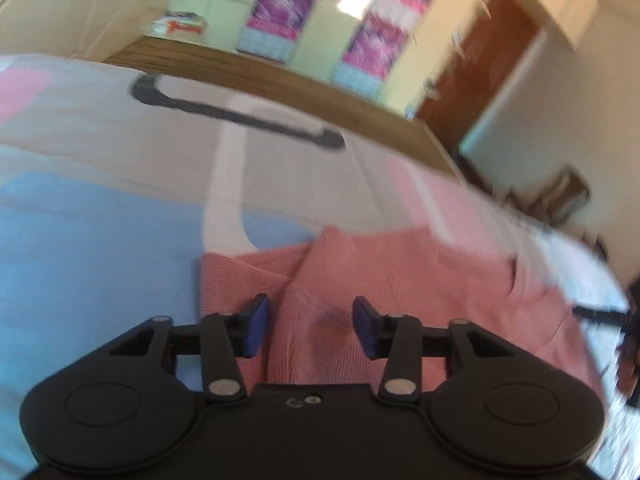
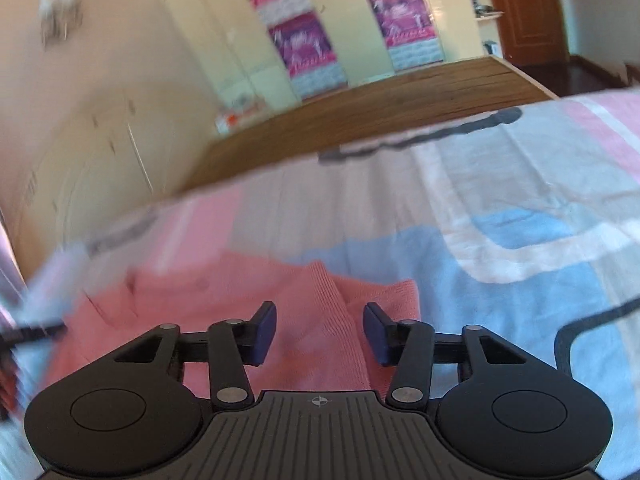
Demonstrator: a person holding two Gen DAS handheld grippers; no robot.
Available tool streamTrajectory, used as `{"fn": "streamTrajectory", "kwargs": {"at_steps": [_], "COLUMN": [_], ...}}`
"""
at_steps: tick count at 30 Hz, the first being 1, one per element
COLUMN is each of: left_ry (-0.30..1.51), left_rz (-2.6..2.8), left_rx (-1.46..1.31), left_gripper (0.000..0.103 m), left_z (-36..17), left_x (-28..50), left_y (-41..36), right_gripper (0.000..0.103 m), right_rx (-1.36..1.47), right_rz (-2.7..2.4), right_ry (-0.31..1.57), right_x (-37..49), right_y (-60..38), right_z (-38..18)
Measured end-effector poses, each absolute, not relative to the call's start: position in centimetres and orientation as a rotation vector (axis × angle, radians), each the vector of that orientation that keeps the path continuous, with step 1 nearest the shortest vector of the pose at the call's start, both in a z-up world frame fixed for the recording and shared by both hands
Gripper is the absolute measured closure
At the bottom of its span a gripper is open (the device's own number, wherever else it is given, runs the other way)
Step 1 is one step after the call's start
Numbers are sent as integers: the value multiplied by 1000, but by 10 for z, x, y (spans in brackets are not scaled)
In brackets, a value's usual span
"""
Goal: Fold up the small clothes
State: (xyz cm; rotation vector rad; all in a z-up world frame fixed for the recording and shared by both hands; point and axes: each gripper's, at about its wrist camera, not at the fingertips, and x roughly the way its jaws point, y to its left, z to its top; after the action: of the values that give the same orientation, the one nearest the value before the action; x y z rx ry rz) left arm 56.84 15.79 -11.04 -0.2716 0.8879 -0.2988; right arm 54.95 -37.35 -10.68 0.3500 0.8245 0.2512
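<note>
A pink ribbed knit garment (image 1: 400, 280) lies on the bed, one layer folded over another. My left gripper (image 1: 310, 322) hovers over its left end, jaws apart, the cloth lying under the gap and neither blue pad (image 1: 256, 326) pressing it. In the right wrist view the same pink garment (image 2: 224, 300) spreads to the left. My right gripper (image 2: 319, 330) sits over its right end with a folded ridge between the spread pads (image 2: 264, 334), which do not pinch it. The other gripper's dark tip shows at each picture's edge.
The garment rests on a bedsheet (image 1: 100, 260) patterned in blue, pink, grey and white with dark outlines. Beyond the bed are a wooden floor (image 2: 380, 104), cream wardrobes with purple panels (image 2: 304, 52) and a brown door (image 1: 488, 60). A small box (image 1: 178, 24) lies on the floor.
</note>
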Motion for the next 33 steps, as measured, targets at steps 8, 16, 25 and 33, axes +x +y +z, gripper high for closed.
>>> {"fn": "streamTrajectory", "kwargs": {"at_steps": [8,16,25,33], "left_ry": [619,677,773,770], "left_rz": [-259,-199,-147,-363], "left_rx": [-205,-201,-180,13], "left_gripper": [98,98,77,56], "left_z": [-89,-106,-118,-104], "left_x": [540,554,569,552], "left_y": [152,147,145,39], "right_gripper": [95,95,92,61], "right_rx": [183,173,143,-9], "right_rz": [236,164,119,390], "right_ry": [702,683,751,716], "right_x": [530,532,546,532], "right_y": [-357,-360,-355,-244], "right_z": [-101,-118,-126,-100]}}
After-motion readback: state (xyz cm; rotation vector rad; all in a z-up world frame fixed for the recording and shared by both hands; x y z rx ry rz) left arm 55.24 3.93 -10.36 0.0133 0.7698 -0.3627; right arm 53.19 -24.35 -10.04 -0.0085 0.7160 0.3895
